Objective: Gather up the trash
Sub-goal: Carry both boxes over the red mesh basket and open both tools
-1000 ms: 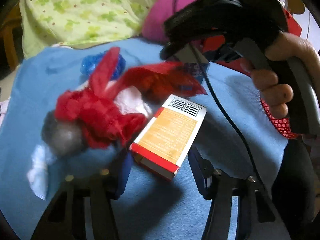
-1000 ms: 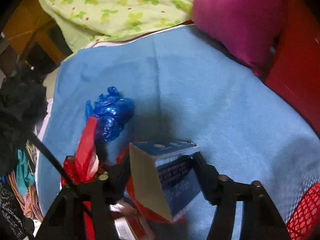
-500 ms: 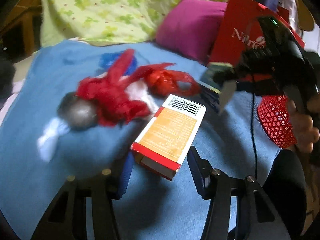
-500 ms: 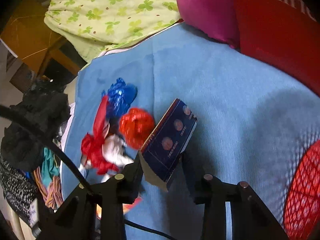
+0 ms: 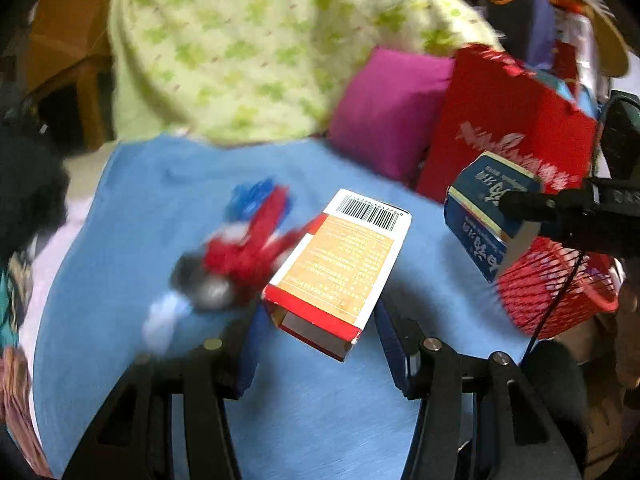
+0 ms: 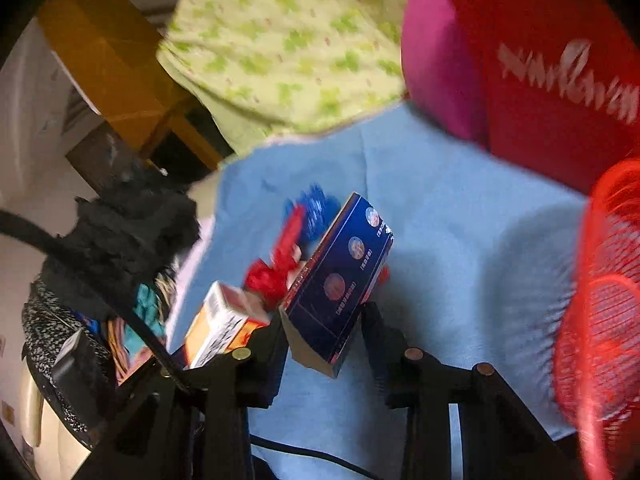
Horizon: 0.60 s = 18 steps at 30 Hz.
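My left gripper (image 5: 316, 336) is shut on an orange and red carton with a barcode (image 5: 340, 268), held above the blue cloth (image 5: 152, 184); the carton also shows in the right wrist view (image 6: 224, 328). My right gripper (image 6: 324, 344) is shut on a dark blue box (image 6: 340, 280), also seen in the left wrist view (image 5: 484, 224), close to a red mesh basket (image 6: 604, 292) (image 5: 556, 288). Red plastic scraps (image 5: 244, 248), a blue crumpled bag (image 5: 248, 196) and a grey lump (image 5: 200, 284) lie on the cloth.
A magenta pillow (image 5: 388, 116), a red paper bag (image 5: 508, 120) and a green patterned quilt (image 5: 248, 48) stand at the back. A black cloth pile (image 6: 124, 232) and clothes lie off the left edge.
Both grippers have lifted and swung right with their boxes. The blue box is now near the red basket. The trash on the cloth lies farther off.
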Tool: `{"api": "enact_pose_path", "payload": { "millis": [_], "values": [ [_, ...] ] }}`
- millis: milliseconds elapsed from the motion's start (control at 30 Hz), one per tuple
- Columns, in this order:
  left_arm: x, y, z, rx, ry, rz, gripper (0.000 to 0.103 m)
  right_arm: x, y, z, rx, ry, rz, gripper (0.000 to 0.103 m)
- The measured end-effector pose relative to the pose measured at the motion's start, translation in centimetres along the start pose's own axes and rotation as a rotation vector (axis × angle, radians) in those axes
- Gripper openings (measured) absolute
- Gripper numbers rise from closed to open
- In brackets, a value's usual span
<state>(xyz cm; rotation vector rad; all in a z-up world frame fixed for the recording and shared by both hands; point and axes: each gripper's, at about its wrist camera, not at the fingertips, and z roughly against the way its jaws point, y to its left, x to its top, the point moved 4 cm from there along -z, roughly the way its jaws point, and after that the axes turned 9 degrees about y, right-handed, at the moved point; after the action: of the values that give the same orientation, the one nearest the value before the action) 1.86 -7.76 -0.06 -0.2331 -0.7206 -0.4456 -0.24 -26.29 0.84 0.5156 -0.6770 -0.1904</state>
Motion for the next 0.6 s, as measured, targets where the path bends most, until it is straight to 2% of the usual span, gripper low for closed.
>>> {"api": "enact_pose_path", "payload": {
  "millis": [100,200,300,433,533,567,600],
  "values": [
    [2.2,-4.1,0.9,-0.047,-0.028,-0.070,0.056,-0.5,-1.6,5.3,-0.007,-0.080,-0.017,0.038],
    [4.2,-9.0,1.3,-0.142,-0.036,-0.120,0.056,-1.6,-4.6,10.8,-0.074,-0.163,-0.047,0.038],
    [5.9,-13.8,0.8,-0.226,-0.016,-0.151,0.056,-2.6,-8.5,14.6,-0.121,-0.213,-0.111,0.038],
    [7.1,-19.7,-0.9,-0.253,0.010,-0.220,0.056,-3.9,-13.8,16.8,-0.172,-0.225,-0.201,0.041],
    [7.2,-22.8,-2.9,-0.256,0.053,-0.256,0.057,-4.4,-16.7,16.7,-0.175,-0.213,-0.247,0.041],
    [7.1,-23.5,-3.6,-0.251,0.066,-0.267,0.057,-4.5,-17.5,16.8,-0.174,-0.208,-0.265,0.048],
    [6.9,-24.0,-4.3,-0.243,0.080,-0.279,0.057,-4.7,-18.2,16.7,-0.165,-0.204,-0.288,0.059]
  ]
}}
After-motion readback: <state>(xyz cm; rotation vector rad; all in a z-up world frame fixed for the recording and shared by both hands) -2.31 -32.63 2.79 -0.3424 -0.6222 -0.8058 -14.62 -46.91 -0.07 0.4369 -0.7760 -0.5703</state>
